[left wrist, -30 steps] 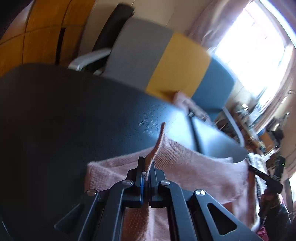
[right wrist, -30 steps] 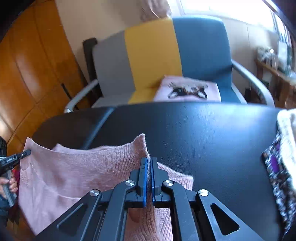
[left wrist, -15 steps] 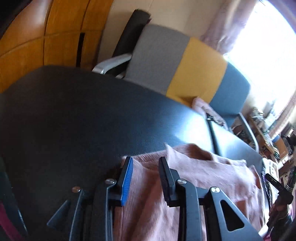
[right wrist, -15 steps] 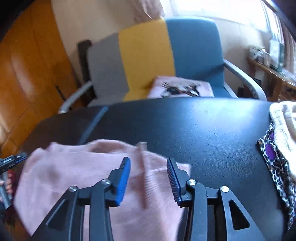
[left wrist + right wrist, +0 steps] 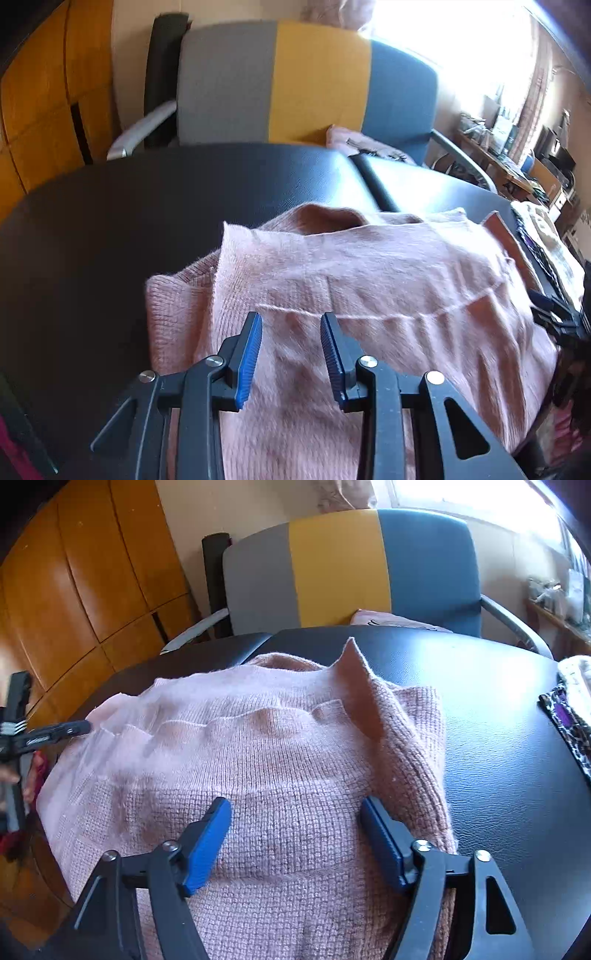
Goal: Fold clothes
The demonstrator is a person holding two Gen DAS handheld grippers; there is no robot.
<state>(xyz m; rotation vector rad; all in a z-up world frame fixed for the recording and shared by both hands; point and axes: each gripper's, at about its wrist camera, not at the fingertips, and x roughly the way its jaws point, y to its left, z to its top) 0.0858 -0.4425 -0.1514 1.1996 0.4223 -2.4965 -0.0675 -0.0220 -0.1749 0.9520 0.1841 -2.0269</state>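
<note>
Left wrist view, item one: black table (image 5: 129,221), broad and padded, a seam running across its far side. Item two: armchair (image 5: 295,81) behind the table, back panels grey, yellow and blue, with a pink folded garment (image 5: 354,142) on its seat. Item three: orange wooden cabinets (image 5: 74,590), at the left in the right wrist view. Item four: pink knitted sweater (image 5: 369,288), lying on the near part of the table, doubled over on itself, one corner standing up in a peak on its far right side as seen from the right wrist. Item five: patterned cloth (image 5: 569,723) with a cream knit on it, at the table's right edge, well apart from the sweater. Item six: my right gripper (image 5: 295,812), jaws have just been opening and stand wide, over the sweater's near right part, pads off the cloth. Item seven: my left gripper (image 5: 291,328), jaws have just been opening to a narrow gap, over the sweater's near left part, nothing pinched between the blue pads.
</note>
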